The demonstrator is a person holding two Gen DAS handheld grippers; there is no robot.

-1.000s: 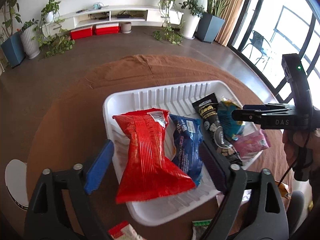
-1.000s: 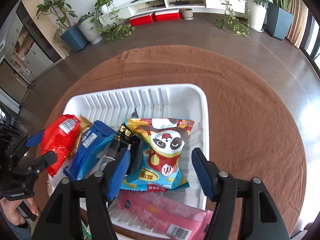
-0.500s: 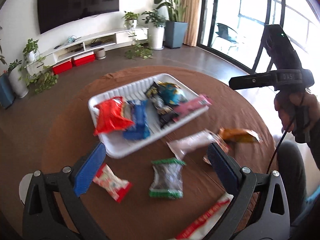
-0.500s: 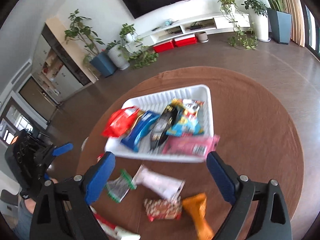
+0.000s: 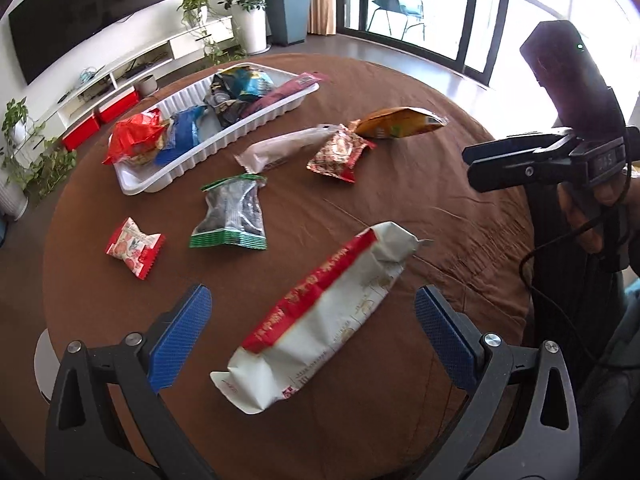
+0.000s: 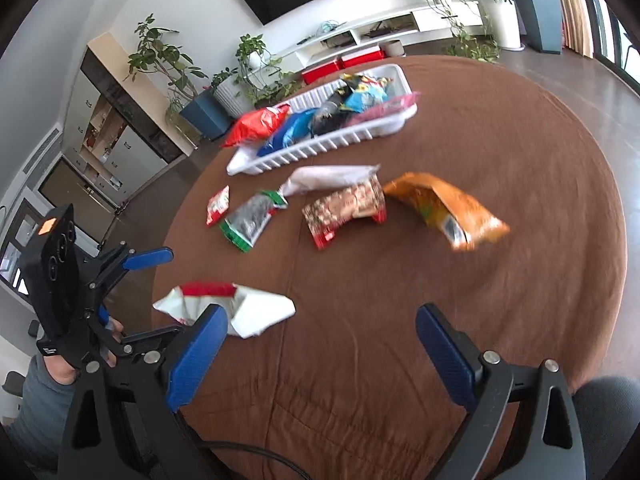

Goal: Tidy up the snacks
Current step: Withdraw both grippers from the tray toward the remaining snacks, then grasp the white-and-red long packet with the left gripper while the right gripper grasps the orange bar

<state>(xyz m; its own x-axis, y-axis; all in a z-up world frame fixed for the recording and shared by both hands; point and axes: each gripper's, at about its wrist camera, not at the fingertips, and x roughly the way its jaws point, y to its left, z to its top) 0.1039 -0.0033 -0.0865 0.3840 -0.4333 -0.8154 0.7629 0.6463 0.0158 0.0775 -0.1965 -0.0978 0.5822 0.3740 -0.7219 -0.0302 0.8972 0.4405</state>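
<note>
A white tray (image 5: 224, 140) at the far side of the table holds several snack bags, among them a red one (image 5: 136, 136). Loose packets lie on the cloth. A long white-and-red packet (image 5: 320, 320) lies nearest, below and between the wide jaws of my open left gripper (image 5: 310, 300), untouched. Farther off are a green-edged packet (image 5: 232, 212), a small red packet (image 5: 134, 246), a white packet (image 5: 284, 148), a red patterned packet (image 6: 348, 208) and an orange bag (image 6: 444, 208). My right gripper (image 6: 322, 314) hangs open over bare cloth, holding nothing.
The round table wears a brown cloth (image 6: 480, 300), and its near edge runs just under both grippers. A hand (image 5: 592, 216) and cable carry the right gripper at the right. Potted plants and a low white TV shelf (image 6: 380, 32) stand beyond the table.
Both grippers have pulled back from over the tray to the near side of the table, bringing the loose packets into view. The right jaws have spread wider. Both remain empty.
</note>
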